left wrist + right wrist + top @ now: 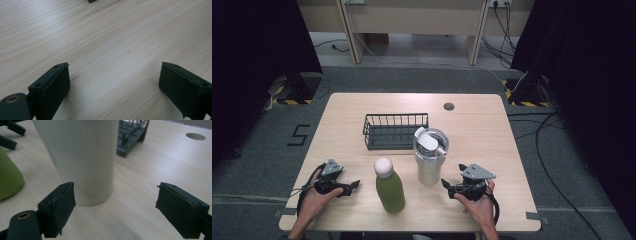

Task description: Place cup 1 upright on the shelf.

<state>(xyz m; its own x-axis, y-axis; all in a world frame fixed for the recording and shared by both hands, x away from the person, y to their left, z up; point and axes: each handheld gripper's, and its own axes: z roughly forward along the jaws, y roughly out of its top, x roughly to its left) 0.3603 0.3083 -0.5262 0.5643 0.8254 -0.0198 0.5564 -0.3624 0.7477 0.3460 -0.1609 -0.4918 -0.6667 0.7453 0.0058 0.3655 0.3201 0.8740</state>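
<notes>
I have both grippers low near the front edge of the table (492,115). My right gripper (451,186) has its jaws spread wide and holds nothing; it points at the white tumbler (430,158), which stands upright just beyond it, a little right of the middle of the front edge. My left gripper (350,187) is also spread wide and holds nothing, over bare wood near the front left corner.

My worry is the approach on the tumbler. In the right gripper view the tumbler (82,157) sits off to the left of the gap, not centred, so pushing straight ahead could knock its base with the left jaw and tip it. It is tall, with a heavy-looking lid, and the green bottle (389,186) stands just beside it, so a shove might topple both. The wire basket (394,131) stands right behind them.
</notes>
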